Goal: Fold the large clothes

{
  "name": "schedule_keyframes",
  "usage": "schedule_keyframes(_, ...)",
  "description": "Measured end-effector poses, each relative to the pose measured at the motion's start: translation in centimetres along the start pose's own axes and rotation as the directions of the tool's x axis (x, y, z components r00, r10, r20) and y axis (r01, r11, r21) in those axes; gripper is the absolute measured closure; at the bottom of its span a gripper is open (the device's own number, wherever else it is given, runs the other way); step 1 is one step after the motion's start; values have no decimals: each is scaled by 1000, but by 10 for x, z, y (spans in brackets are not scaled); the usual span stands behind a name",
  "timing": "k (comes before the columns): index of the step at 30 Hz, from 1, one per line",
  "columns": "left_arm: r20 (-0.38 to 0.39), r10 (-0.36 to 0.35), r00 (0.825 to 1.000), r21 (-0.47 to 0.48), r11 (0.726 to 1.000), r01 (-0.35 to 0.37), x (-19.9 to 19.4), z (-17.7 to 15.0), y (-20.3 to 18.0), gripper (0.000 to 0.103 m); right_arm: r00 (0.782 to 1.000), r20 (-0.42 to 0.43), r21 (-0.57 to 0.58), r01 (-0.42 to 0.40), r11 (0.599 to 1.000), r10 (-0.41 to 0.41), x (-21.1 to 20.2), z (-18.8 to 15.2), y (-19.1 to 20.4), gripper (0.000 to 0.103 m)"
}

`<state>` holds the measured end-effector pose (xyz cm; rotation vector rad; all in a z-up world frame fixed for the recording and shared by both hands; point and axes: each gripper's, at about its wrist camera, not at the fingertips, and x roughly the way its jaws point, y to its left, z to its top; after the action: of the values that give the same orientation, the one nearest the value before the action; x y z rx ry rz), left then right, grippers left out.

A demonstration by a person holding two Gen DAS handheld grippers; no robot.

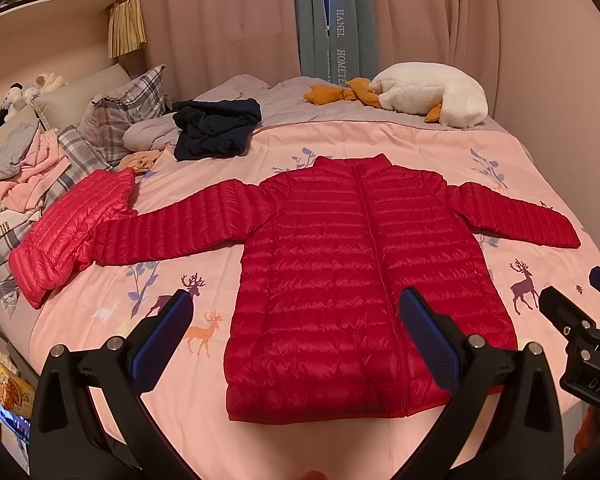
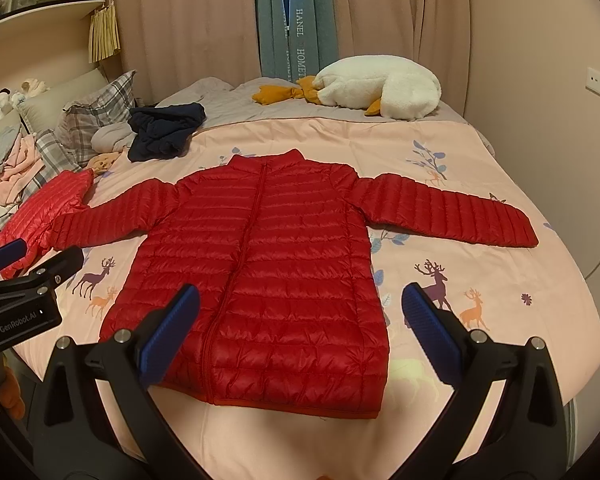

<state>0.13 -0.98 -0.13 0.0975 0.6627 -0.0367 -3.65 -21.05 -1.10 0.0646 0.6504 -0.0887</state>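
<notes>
A red quilted puffer jacket [image 1: 340,272] lies flat, front up and zipped, on the pink deer-print bedspread [image 1: 172,320], both sleeves spread out sideways. It also shows in the right wrist view [image 2: 268,264]. My left gripper [image 1: 296,312] is open and empty, held above the jacket's hem. My right gripper [image 2: 300,304] is open and empty, also above the hem, a little to the right. The right gripper shows at the right edge of the left wrist view [image 1: 580,320]; the left gripper shows at the left edge of the right wrist view [image 2: 24,276].
A folded pink-red puffer jacket [image 1: 68,232] lies by the left sleeve. A dark navy garment [image 1: 212,128] lies crumpled behind. Plaid pillows [image 1: 120,108] and loose clothes [image 1: 24,164] sit at the left. A white goose plush [image 1: 428,92] lies at the back. Curtains [image 1: 440,20] hang behind the bed.
</notes>
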Motion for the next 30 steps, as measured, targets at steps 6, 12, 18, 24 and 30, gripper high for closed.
schedule_keyframes(6, -18, 25, 1000, -20, 999, -25, 0, -2, -5, 1, 1000, -9, 6, 0, 1000, 0, 2, 0, 0, 2)
schedule_keyframes(12, -59, -188, 981, -146, 973, 177, 27, -17, 17, 1, 987, 40, 79, -160, 984, 157, 20, -14, -17, 2)
schedule_keyframes(18, 82, -415, 906, -389, 824, 412, 69, -37, 71, 1, 902, 245, 217, -409, 886, 356, 25, -28, -36, 2)
schedule_keyframes(24, 138, -287, 948, -575, 756, 313, 107, -48, 157, 1, 894, 200, 180, -437, 881, 402, 47, -26, -26, 2)
schedule_keyframes(30, 103, -215, 971, -758, 615, 217, 167, -65, 272, 1, 841, 130, 276, -540, 795, 525, 74, -26, -31, 2)
